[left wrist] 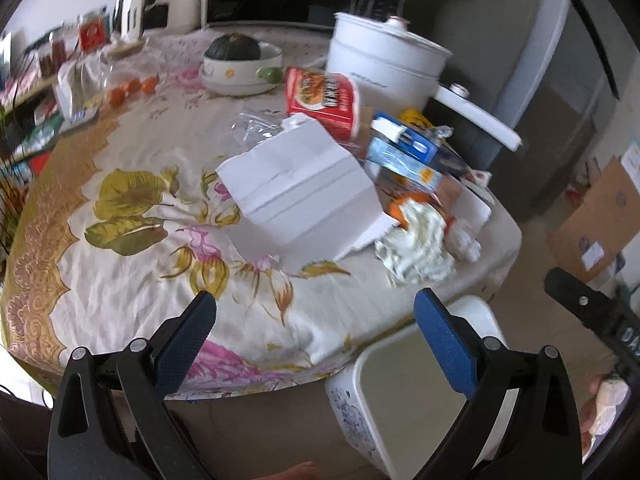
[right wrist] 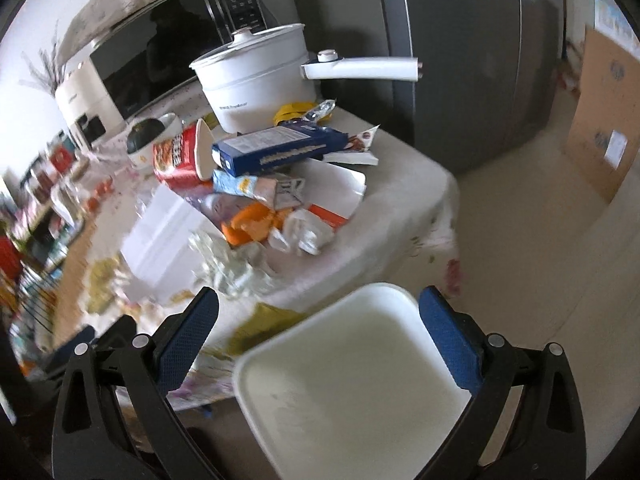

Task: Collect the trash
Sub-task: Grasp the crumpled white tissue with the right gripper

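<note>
A heap of trash lies on the floral tablecloth (left wrist: 132, 272): a white folded paper bag (left wrist: 300, 188), a red snack pack (left wrist: 324, 100), a blue box (left wrist: 404, 152), crumpled white tissue (left wrist: 416, 248) and an orange wrapper (right wrist: 248, 224). A white waste bin (left wrist: 404, 396) stands on the floor beside the table; it also shows in the right wrist view (right wrist: 348, 384). My left gripper (left wrist: 316, 320) is open and empty above the table's near edge. My right gripper (right wrist: 320, 316) is open and empty above the bin, short of the heap. The blue box (right wrist: 280, 148) tops the heap there.
A white electric pot (left wrist: 380, 64) with a long handle stands behind the heap. A bowl with a green squash (left wrist: 236, 60), small oranges (left wrist: 132, 88), a microwave (right wrist: 160, 56) and a grey fridge (right wrist: 460, 60) are around. Cardboard boxes (left wrist: 600, 216) stand on the floor at right.
</note>
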### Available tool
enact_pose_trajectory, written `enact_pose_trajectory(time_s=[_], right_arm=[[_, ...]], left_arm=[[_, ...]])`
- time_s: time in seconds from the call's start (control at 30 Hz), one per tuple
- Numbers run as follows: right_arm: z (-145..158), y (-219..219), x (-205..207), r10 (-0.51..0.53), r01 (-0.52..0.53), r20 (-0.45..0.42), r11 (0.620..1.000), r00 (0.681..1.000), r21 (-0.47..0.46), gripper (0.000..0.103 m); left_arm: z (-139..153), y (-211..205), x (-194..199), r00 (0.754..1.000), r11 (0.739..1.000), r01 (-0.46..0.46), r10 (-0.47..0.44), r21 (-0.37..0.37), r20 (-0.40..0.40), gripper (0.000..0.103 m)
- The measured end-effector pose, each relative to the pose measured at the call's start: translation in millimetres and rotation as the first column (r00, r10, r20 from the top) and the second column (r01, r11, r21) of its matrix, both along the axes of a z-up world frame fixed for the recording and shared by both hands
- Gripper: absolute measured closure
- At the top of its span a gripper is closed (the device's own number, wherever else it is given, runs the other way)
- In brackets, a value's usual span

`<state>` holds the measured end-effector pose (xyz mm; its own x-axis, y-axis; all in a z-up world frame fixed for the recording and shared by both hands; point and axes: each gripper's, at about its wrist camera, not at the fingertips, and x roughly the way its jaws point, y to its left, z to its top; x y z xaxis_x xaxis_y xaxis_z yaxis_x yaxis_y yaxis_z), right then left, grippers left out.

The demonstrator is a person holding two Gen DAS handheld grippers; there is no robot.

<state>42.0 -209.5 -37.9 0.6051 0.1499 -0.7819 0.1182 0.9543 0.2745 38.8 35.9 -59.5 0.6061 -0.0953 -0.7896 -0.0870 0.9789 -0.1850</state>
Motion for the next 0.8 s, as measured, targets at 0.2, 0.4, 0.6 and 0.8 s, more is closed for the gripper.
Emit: enact_pose_trajectory(time_s=[0.2, 0.4, 0.6, 0.8], right_arm=[[11, -13, 39, -0.022, 0.035, -0.058, 0.972, 0.998, 0.231, 0.007], [2, -31, 63, -0.051, 0.070, -0.068, 0.945, 0.996, 0.318, 0.007], [-41, -58, 77, -0.085, 0.167, -0.200, 0.883, 0.976, 0.439, 0.007], [-51, -55, 81, -0.078, 0.173, -0.220, 0.874, 0.972, 0.453, 0.007]], left_arm=[[1, 38, 40, 0.995, 0.981, -0.065, 0.050, -0.184, -0.084, 0.007], [-2, 60, 95, 0.987, 0.932, 0.103, -0.139, -0.347, -0.082, 0.007], [-48, 80, 123, 0.975, 0.929, -0.005, -0.078, -0.369, -0.208, 0.007], [-63, 86, 133, 0.971, 0.887, -0.088, -0.026, -0.454, -0.239, 0.007]])
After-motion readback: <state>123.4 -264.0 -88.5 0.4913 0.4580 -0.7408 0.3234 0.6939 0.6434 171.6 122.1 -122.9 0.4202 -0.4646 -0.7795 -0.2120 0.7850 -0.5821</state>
